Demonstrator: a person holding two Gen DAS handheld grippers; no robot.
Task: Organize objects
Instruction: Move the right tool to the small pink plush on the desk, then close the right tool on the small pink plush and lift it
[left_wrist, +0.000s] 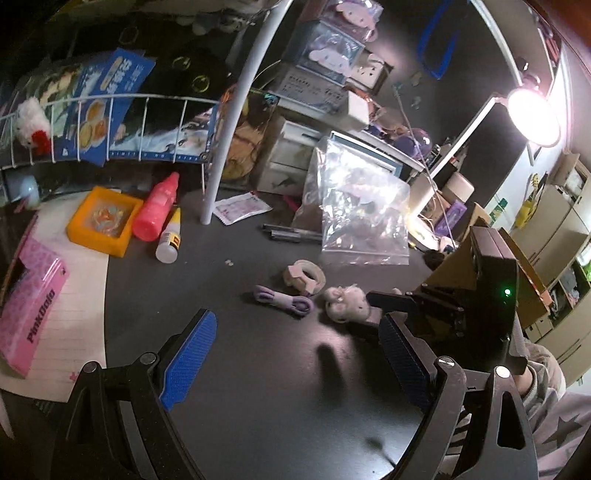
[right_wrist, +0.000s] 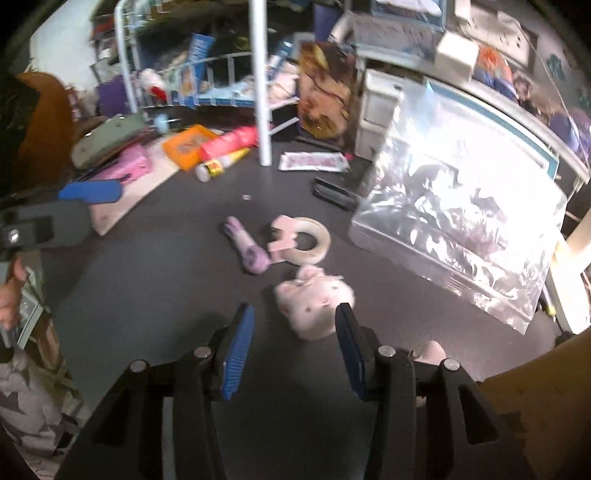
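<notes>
A small pale pink plush toy (right_wrist: 314, 299) lies on the dark table (right_wrist: 155, 288); it also shows in the left wrist view (left_wrist: 347, 304). My right gripper (right_wrist: 295, 336) is open, its fingers on either side of the plush's near end, the right fingertip touching it. A tape roll (right_wrist: 308, 240) and a coiled purple cable (right_wrist: 249, 249) lie just beyond. A clear zip bag (right_wrist: 461, 221) stands at the right. My left gripper (left_wrist: 295, 343) is open and empty above bare table, left of the right gripper (left_wrist: 399, 302).
At the far left lie an orange box (left_wrist: 105, 223), a pink bottle (left_wrist: 157, 208), a glue bottle (left_wrist: 170, 240) and a pink box (left_wrist: 29, 306) on a notepad. A white rack pole (left_wrist: 218, 155), black pens (left_wrist: 291, 234), a paper packet (left_wrist: 242, 208) and a cardboard box (left_wrist: 465, 273) stand around.
</notes>
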